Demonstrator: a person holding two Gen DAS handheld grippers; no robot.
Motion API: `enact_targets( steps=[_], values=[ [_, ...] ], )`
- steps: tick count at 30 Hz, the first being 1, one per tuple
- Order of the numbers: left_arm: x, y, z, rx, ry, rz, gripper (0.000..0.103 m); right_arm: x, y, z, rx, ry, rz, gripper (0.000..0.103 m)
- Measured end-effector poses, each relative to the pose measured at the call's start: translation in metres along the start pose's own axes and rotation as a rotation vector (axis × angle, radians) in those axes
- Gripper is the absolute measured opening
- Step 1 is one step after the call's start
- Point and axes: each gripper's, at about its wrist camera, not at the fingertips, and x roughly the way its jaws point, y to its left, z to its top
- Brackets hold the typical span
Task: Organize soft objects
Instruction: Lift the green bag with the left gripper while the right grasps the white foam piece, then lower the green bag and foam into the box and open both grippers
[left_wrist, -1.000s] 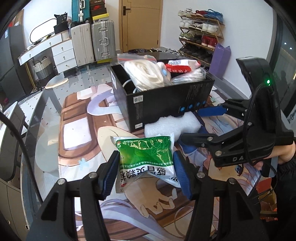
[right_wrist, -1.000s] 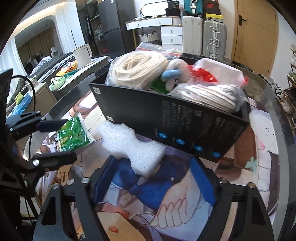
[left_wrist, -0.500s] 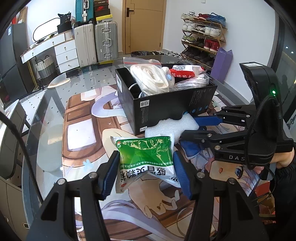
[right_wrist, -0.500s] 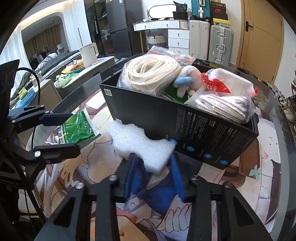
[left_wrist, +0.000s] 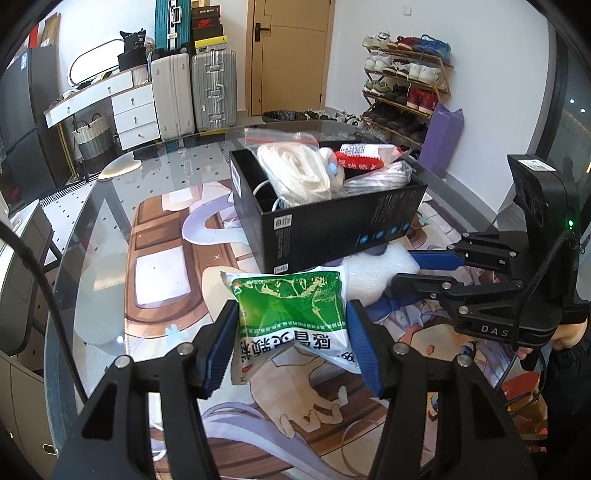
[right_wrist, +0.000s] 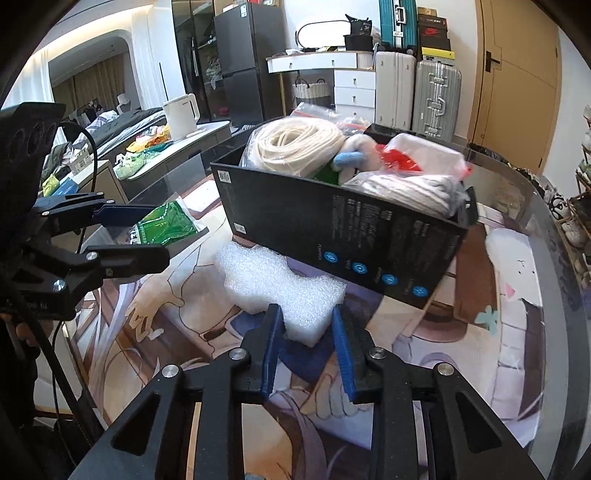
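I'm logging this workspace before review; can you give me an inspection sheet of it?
Surface: glass table with printed mat.
Job's things: black box heaped with bagged rope and soft items; white foam piece and green packet lie outside it.
Clutter: nothing seen.
Grippers: left gripper shut on the green packet; right gripper shut on the foam's end.
Cables: black cable over the table's edge.
Surroundings: suitcases, shoe rack, door.

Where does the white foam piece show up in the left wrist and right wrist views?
Left wrist: the white foam piece sits right of centre, partly behind the green packet.
Right wrist: centre, its near end pinched by the right gripper.
Shared landmark: the black box just behind it in both.
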Motion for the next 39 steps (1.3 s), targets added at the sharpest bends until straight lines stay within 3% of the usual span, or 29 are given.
enact_targets(
  steps=[18,27,39],
  values=[
    [-0.020,0.010,0.017,-0.085,-0.123,0.002,0.058,-0.060,0.001,0.006,-0.004,-0.149,0.005,0.028],
    [-0.011,0.009,0.041,-0.100,-0.164,0.003,0.058,-0.083,-0.019,0.023,0.036,-0.239,-0.044,0.028],
    [0.016,0.003,0.076,-0.081,-0.187,0.042,0.058,-0.065,-0.034,0.051,0.041,-0.211,-0.147,0.028]
  ],
)
